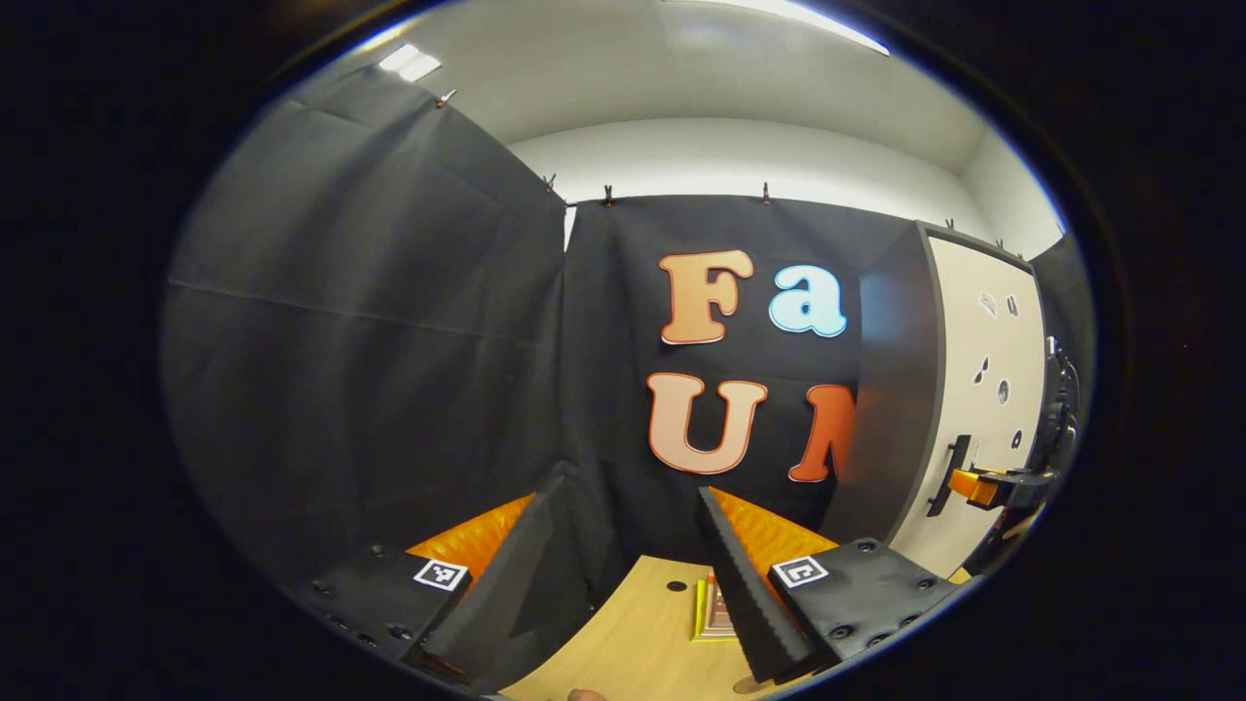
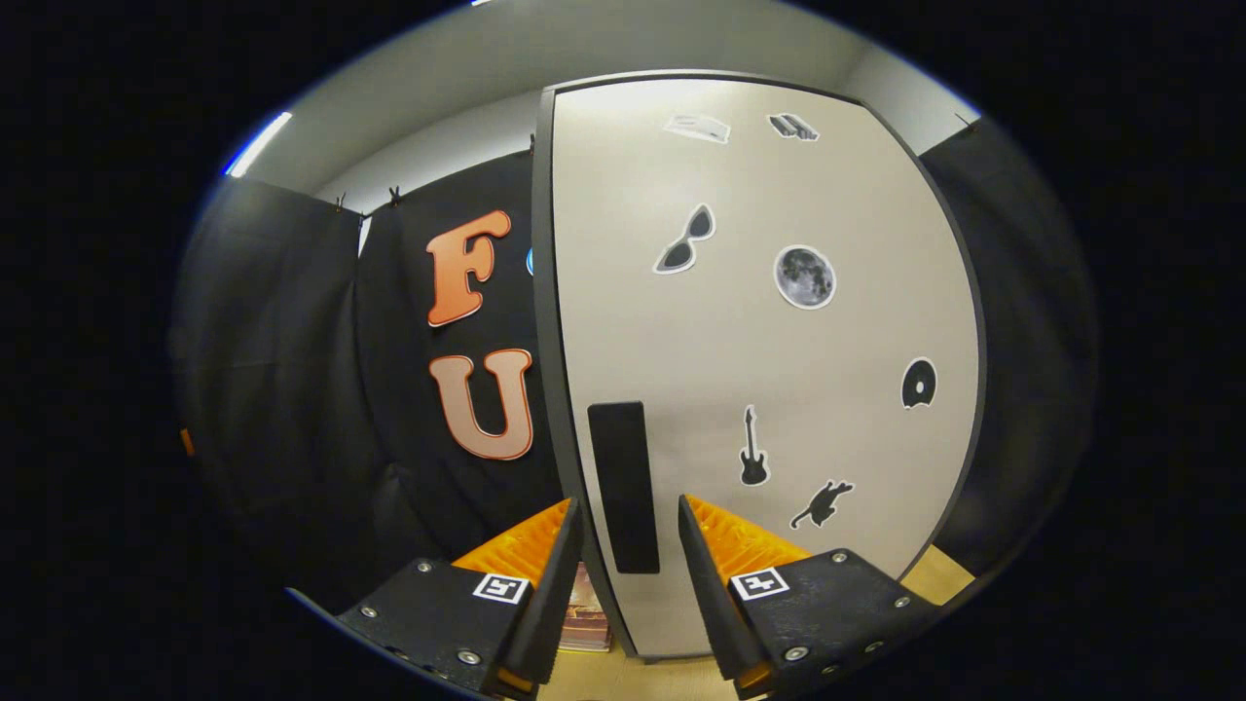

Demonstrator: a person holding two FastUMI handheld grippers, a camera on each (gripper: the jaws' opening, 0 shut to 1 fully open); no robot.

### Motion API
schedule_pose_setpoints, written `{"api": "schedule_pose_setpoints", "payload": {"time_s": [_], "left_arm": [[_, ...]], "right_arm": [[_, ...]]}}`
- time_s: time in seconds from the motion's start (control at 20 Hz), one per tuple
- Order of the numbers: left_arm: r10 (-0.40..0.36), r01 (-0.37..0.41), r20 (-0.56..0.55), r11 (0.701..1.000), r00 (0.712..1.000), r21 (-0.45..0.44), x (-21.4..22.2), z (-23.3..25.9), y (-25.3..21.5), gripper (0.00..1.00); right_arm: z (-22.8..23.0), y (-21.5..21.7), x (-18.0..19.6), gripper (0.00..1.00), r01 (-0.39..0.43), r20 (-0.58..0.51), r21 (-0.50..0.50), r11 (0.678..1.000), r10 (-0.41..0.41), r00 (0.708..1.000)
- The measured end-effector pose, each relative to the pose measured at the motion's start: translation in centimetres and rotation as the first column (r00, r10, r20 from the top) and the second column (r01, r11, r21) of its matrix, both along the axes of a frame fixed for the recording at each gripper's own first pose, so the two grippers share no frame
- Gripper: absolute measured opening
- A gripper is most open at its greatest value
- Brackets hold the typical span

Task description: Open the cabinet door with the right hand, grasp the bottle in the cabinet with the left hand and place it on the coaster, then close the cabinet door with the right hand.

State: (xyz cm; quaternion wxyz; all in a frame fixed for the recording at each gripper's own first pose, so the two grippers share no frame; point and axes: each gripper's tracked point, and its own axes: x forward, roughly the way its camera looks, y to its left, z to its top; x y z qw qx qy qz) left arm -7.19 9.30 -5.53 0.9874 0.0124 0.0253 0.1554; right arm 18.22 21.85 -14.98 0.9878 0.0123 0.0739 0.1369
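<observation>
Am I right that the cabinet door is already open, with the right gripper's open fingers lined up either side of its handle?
Not quite: the cabinet door is closed, flush with the cabinet's front edge, as the right gripper view shows. The rest holds: the right gripper is open, its fingers either side of the handle.

Ceiling strip lights (image 1: 808, 19) glare; dim booth, edges fisheye-bent, sharp

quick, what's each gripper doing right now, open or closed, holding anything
Left gripper: open, holding nothing, above the table.
Right gripper: open, its fingers on either side of the cabinet door handle, not yet closed on it.
</observation>
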Motion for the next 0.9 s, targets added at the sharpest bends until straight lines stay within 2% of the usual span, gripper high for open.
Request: {"api": "schedule_pose_setpoints", "payload": {"time_s": [0.05, 0.15, 0.2, 0.25, 0.3, 0.35, 0.5, 0.55, 0.9], "left_arm": [[0.012, -0.012, 0.001, 1.000, 1.000, 0.003, -0.2, 0.0, 0.8, 0.98], [0.028, -0.028, -0.003, 1.000, 1.000, 0.010, 0.0, -0.2, 1.9, 1.00], [0.028, -0.028, -0.008, 1.000, 1.000, 0.012, 0.3, -0.5, 2.0, 1.00], [0.025, -0.025, -0.015, 1.000, 1.000, 0.014, 0.4, -0.8, 2.0, 1.00], [0.021, -0.020, -0.022, 1.000, 1.000, 0.014, 0.3, -1.1, 1.8, 0.95], [0.011, -0.010, -0.029, 1.000, 1.000, 0.012, 0.5, -1.3, 1.5, 0.95], [-0.029, 0.029, -0.033, 1.000, 0.999, 0.006, 1.3, -1.4, -0.2, 1.00], [-0.038, 0.039, -0.032, 0.999, 0.999, 0.011, 1.5, -1.3, -0.5, 0.98], [-0.054, 0.055, -0.043, 0.998, 0.998, 0.011, 1.7, -1.9, -1.4, 0.96]], "right_arm": [[-0.6, 0.5, 0.6, 0.61, -0.001, -0.014, -0.015, 1.000, 0.001, 1.000], [-1.8, 0.5, 1.6, 0.60, 0.016, -0.039, -0.028, 0.999, -0.017, 0.999], [-2.2, 0.3, 2.1, 0.58, 0.030, -0.047, -0.025, 0.999, -0.031, 0.998], [-2.7, 0.1, 2.3, 0.48, 0.038, -0.060, -0.020, 0.999, -0.040, 0.997], [-3.0, 0.2, 2.3, 0.44, 0.031, -0.069, -0.001, 1.000, -0.031, 0.997], [-2.8, 0.2, 2.1, 0.37, 0.029, -0.058, 0.008, 1.000, -0.029, 0.998], [-2.8, 0.0, 1.5, 0.30, 0.024, -0.052, -0.009, 1.000, -0.024, 0.998], [-2.7, 0.0, 1.2, 0.26, 0.023, -0.051, 0.003, 1.000, -0.023, 0.998], [-1.0, -1.8, -2.4, 0.22, 0.058, 0.005, 0.027, 0.998, -0.058, 0.998]]}}
